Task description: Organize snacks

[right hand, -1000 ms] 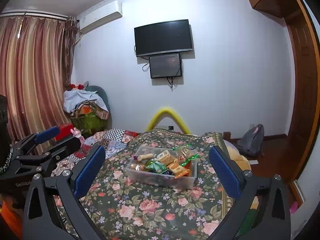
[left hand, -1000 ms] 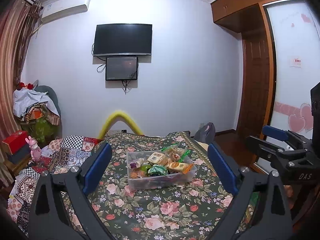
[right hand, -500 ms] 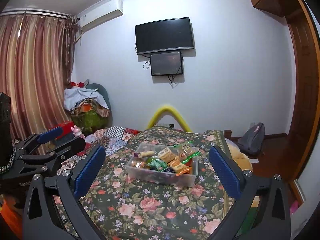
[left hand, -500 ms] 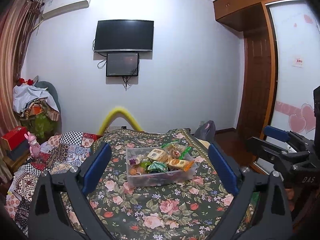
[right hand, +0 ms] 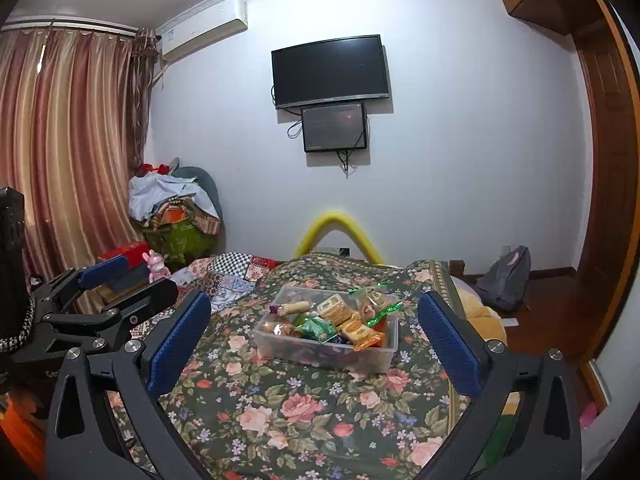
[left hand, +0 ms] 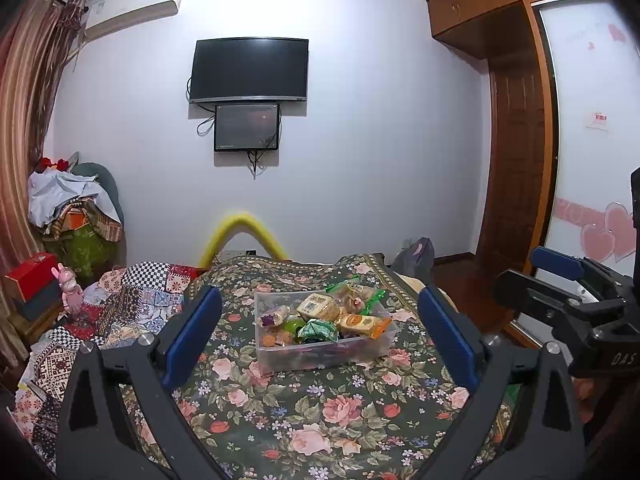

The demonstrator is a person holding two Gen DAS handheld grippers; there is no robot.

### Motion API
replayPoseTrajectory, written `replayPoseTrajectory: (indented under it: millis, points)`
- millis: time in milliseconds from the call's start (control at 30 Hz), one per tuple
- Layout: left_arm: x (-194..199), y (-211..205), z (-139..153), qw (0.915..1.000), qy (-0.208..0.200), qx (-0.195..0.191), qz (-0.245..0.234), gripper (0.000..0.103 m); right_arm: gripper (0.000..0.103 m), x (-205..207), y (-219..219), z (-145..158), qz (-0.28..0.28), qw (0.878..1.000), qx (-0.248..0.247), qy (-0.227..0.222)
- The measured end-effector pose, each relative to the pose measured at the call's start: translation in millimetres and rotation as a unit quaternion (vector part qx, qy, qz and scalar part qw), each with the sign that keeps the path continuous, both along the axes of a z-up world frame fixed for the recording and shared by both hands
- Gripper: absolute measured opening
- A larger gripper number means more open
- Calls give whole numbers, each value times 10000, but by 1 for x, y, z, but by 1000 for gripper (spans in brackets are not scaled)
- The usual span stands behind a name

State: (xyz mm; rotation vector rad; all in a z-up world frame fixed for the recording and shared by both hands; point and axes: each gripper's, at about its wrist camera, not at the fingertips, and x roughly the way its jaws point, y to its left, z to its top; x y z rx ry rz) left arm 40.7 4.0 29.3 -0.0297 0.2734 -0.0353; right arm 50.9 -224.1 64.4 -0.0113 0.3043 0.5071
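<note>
Since the earlier frame both views sit slightly closer to the clear plastic snack bin (left hand: 324, 340) on the floral-quilted bed (left hand: 320, 420), with left tool (left hand: 320, 336) and right tool (right hand: 314, 338) spread open and empty; its crinkly wrapped snack packets (left hand: 320, 307) are judged light, soft and slippery, best pinched mid-body.

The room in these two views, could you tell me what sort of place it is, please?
Most likely a home bedroom: a bed with a floral bedspread, a wall-mounted television, and a wooden wardrobe beside it.
</note>
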Motion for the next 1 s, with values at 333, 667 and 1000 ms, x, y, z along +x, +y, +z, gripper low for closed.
replayPoseTrajectory:
  millis: [333, 667, 1000]
  points:
    - [2, 1, -2, 9999, 59, -89, -24, 100, 103, -1, 1, 0, -15, 10000, -14, -16]
    - [1, -3, -4, 9999, 92, -49, -77, 100, 103, 0, -1, 0, -55, 10000, 11, -12]
    - [3, -2, -5, 9997, 174, -122, -99, 100, 103, 0, 0, -3, -90, 10000, -12, -27]
